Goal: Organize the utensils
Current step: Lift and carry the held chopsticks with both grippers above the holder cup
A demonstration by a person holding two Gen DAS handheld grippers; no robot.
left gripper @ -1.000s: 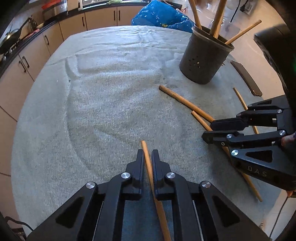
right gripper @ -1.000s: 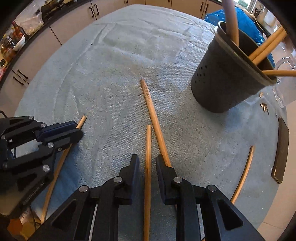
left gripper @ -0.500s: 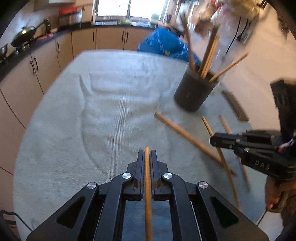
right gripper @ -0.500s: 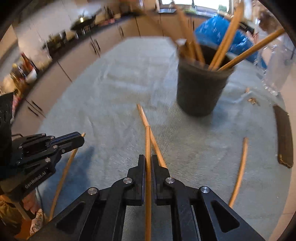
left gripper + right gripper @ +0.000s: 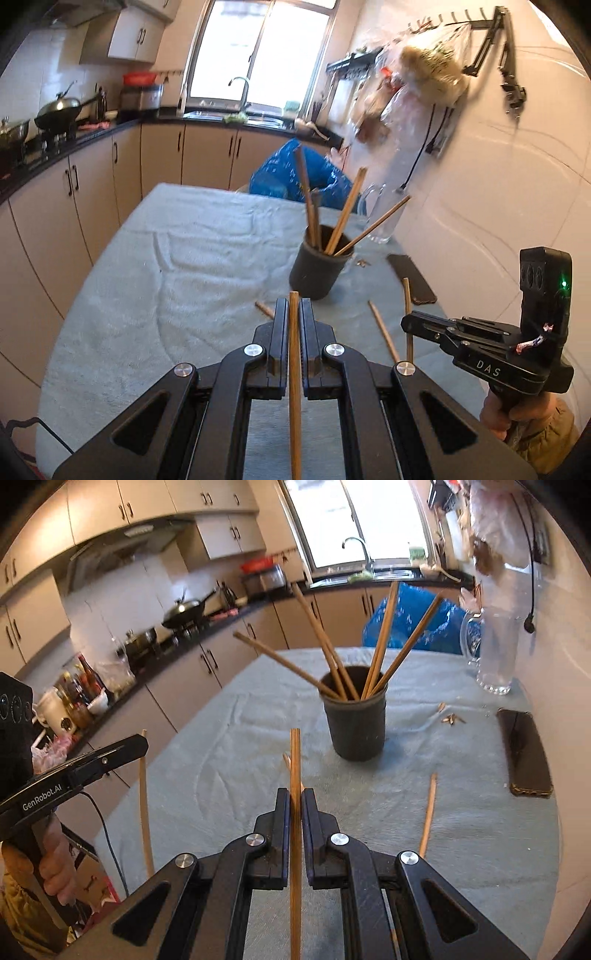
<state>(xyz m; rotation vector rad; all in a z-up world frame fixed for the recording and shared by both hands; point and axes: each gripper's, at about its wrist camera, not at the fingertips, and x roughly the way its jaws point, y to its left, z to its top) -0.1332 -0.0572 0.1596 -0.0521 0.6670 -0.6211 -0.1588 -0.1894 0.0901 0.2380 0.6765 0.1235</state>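
My left gripper [image 5: 293, 306] is shut on a wooden chopstick [image 5: 294, 369] and holds it lifted above the table. My right gripper [image 5: 294, 797] is shut on another wooden chopstick [image 5: 295, 812], also lifted. A dark round utensil holder [image 5: 319, 267] stands ahead on the table with several chopsticks leaning in it; it also shows in the right wrist view [image 5: 355, 720]. Loose chopsticks lie on the cloth near it [image 5: 384, 332] [image 5: 427, 814]. The right gripper shows at the right of the left wrist view [image 5: 410, 321], the left gripper at the left of the right wrist view [image 5: 142, 744].
A grey cloth [image 5: 184, 258] covers the table. A dark phone [image 5: 524, 751] lies at the right edge by the wall. A glass jug [image 5: 495, 657] and a blue bag [image 5: 291, 177] stand at the far end. Kitchen cabinets run along the left.
Both grippers closed on a chopstick each, lifted them off the cloth and tilted up, so the views now look level across the table toward the holder.
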